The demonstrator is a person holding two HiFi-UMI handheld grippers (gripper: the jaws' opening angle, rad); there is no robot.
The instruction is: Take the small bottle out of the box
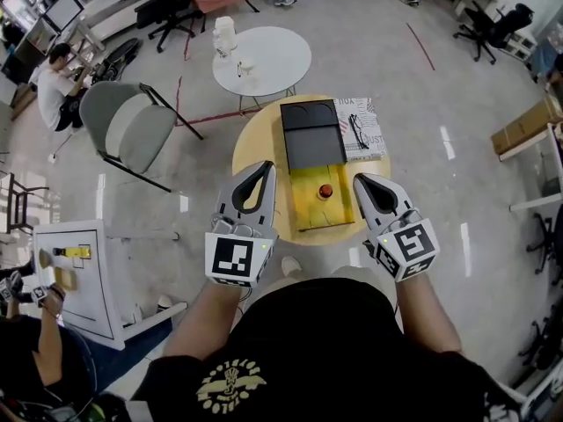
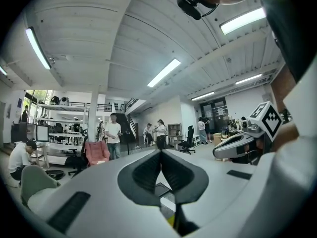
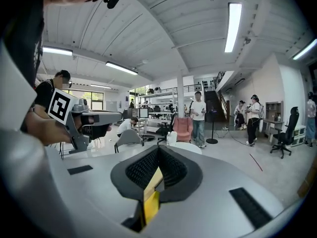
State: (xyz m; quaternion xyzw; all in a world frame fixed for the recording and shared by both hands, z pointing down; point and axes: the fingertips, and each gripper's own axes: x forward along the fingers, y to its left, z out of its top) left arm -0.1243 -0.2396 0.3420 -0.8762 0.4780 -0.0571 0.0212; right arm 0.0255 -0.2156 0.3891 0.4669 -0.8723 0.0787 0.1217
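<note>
Left tongs [image 1: 264, 169], right tongs [image 1: 361, 181], both closed; one box [image 1: 310, 214], one bottle [image 1: 325, 191].

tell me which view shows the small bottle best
The head view: the small bottle shows from above as a red dot in the yellow half of the open box. The left gripper view and the right gripper view catch only a yellow sliver of the box, no bottle.
</note>
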